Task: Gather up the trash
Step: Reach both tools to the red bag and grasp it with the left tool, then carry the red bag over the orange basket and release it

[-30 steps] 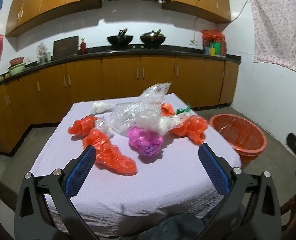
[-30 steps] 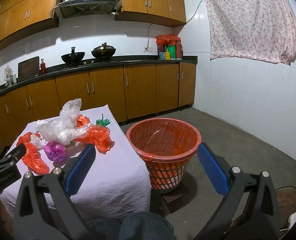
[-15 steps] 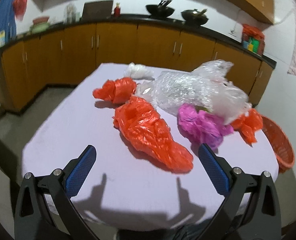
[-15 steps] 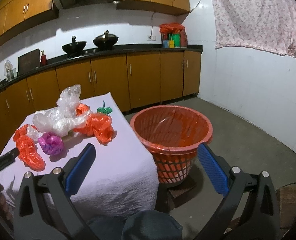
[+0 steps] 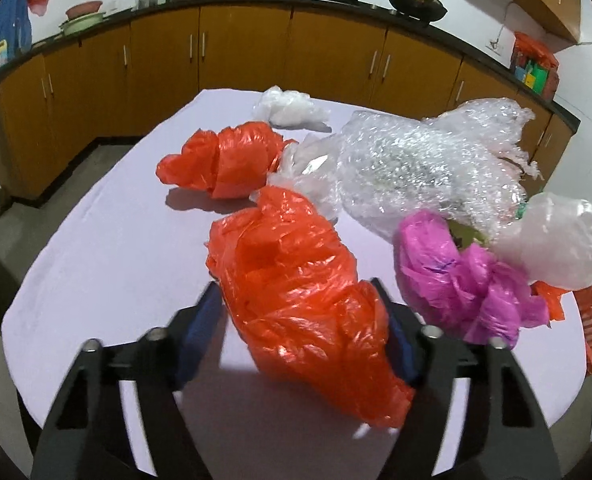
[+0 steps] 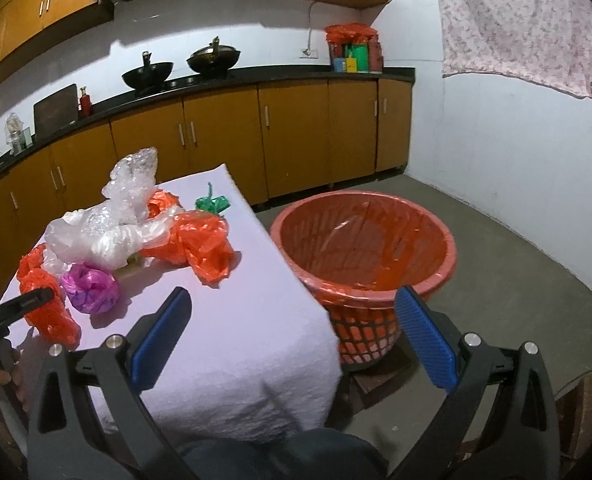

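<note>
- While it lies on the white-covered table, the long orange bag sits between the blue pads of the left gripper, whose jaws have just been closing; the right pad touches the plastic, firm grip unconfirmed.
- Just beside it: a magenta bag and clear wrap.
- Right gripper stands wide open, holding nothing, over the table edge beside the orange basket.

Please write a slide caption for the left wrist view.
Left gripper jaws closing around a crumpled orange bag on the table.
</note>
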Demonstrator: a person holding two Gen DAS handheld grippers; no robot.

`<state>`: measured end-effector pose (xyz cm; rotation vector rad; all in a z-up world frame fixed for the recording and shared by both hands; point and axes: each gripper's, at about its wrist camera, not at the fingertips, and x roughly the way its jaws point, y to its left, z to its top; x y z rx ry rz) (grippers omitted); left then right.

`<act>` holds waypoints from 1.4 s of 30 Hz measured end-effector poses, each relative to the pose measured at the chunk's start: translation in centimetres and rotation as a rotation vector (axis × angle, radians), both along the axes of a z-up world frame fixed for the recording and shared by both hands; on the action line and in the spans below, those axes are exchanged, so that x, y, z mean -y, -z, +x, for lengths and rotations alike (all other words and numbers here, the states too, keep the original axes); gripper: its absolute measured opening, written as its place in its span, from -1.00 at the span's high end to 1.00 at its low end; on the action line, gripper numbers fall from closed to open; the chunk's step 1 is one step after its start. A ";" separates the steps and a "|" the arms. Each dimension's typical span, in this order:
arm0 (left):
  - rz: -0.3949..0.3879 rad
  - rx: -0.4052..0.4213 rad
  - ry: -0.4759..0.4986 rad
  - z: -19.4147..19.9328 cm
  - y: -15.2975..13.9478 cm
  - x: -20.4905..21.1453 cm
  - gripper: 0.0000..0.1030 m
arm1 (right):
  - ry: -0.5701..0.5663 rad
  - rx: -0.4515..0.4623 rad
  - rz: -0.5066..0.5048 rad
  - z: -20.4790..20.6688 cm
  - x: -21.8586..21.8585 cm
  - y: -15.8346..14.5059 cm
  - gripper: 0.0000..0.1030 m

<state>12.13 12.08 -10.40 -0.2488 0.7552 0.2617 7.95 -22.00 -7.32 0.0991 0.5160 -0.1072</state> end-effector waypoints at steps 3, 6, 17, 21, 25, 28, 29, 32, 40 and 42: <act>-0.001 0.008 0.010 -0.3 0.1 -0.3 0.06 | -0.032 0.003 0.008 1.3 -1.0 0.0 -0.92; 0.005 0.035 0.023 -0.9 -0.2 -0.9 0.26 | -0.064 0.009 0.015 2.9 -1.8 -0.1 -0.92; 0.070 0.156 0.075 -4.3 -3.1 -1.5 0.34 | -0.194 -0.042 0.018 12.0 -4.7 1.5 -0.91; 0.086 0.171 0.079 -4.5 -4.0 -1.9 0.34 | -0.208 -0.092 0.019 15.2 -4.9 2.7 -0.91; 0.084 0.181 0.071 -4.1 -4.5 -2.2 0.34 | -0.225 -0.144 0.044 17.7 -5.1 4.0 -0.89; 0.083 0.189 0.072 -3.9 -4.7 -2.1 0.34 | -0.251 -0.187 0.057 18.8 -5.5 4.8 -0.19; 0.084 0.191 0.072 -3.8 -4.7 -2.0 0.34 | -0.269 -0.197 0.062 18.9 -5.8 5.0 -0.05; 0.079 0.197 0.075 -3.6 -4.8 -1.8 0.34 | -0.295 -0.191 0.072 18.6 -6.1 4.7 0.35; 0.072 0.222 0.080 -3.8 -5.3 -1.5 0.34 | -0.297 -0.116 0.001 15.2 -6.1 2.2 0.52; 0.069 0.230 0.079 -4.0 -5.6 -1.5 0.34 | -0.266 -0.119 -0.006 14.8 -5.6 2.0 0.52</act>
